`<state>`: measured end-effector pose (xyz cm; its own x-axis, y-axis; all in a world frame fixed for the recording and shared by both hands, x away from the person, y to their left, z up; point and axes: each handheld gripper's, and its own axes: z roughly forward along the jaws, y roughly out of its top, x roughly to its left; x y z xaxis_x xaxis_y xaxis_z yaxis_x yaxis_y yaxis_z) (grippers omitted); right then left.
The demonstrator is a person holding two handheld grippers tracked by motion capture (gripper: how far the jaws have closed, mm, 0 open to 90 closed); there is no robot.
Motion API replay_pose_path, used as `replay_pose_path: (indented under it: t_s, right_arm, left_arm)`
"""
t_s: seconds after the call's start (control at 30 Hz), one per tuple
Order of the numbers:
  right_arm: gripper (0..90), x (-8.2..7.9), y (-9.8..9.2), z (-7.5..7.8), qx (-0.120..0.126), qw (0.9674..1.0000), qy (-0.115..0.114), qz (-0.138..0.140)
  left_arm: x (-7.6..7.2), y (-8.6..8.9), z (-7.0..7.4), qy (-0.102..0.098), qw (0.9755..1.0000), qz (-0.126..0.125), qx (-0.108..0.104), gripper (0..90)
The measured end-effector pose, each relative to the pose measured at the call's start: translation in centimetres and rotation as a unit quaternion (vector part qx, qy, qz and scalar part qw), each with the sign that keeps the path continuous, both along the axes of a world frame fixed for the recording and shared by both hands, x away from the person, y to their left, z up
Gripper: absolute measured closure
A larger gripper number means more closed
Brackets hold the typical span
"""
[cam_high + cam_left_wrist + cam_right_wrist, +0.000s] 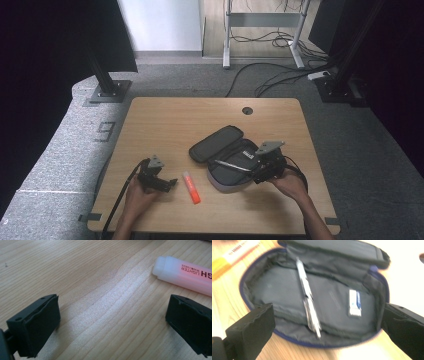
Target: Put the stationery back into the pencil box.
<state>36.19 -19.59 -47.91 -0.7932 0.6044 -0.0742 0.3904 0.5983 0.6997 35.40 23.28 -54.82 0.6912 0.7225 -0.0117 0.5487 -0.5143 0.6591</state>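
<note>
Wooden table [165, 120], grey carpet around it. The left gripper [167, 184] rests low, jaws spread wide and empty, and the orange highlighter [191, 187] lies just to its right, long axis running away from the person — nearer this hand. The right gripper [254, 172], jaws gaping and holding nothing, hovers over the open pencil case [222, 152], a pen [308, 300] lying inside.
</note>
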Motion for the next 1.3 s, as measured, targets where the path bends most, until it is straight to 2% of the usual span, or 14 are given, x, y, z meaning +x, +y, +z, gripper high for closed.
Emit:
replay_pose_path:
  t_s: [0.1, 0.37, 0.8, 1.03, 1.07, 1.3]
  right_arm:
    - [0.0, -0.4, -0.9, -0.5, 0.011, 0.9999, 0.004, -0.012]
    - [0.0, -1.5, -2.7, -2.0, 0.011, 0.9993, 0.002, -0.036]
    - [0.0, -2.1, -3.9, -5.6, 0.021, 0.9975, 0.015, -0.065]
    - [0.0, -2.1, -4.1, -7.3, 0.017, 0.9968, 0.026, -0.074]
    - [0.0, -2.1, -4.2, -7.5, 0.027, 0.9965, 0.030, -0.073]
    - [0.0, -2.3, -4.3, -7.7, 0.033, 0.9964, 0.025, -0.075]
  left_arm:
    - [0.0, 0.0, 0.0, 0.000, 1.0000, 0.000, 0.000, 0.0]
    - [0.0, 0.0, 0.0, 0.000, 1.0000, 0.000, 0.000, 0.0]
    - [0.0, 0.0, 0.0, 0.000, 1.0000, 0.000, 0.000, 0.0]
    - [-0.1, 0.0, 0.0, 0.000, 1.0000, 0.002, 0.000, 0.0]
    - [-0.1, 0.0, 0.0, 0.000, 1.0000, 0.002, 0.000, 0.0]
    - [-0.1, -0.1, 0.0, 0.000, 1.0000, 0.003, 0.000, 0.0]
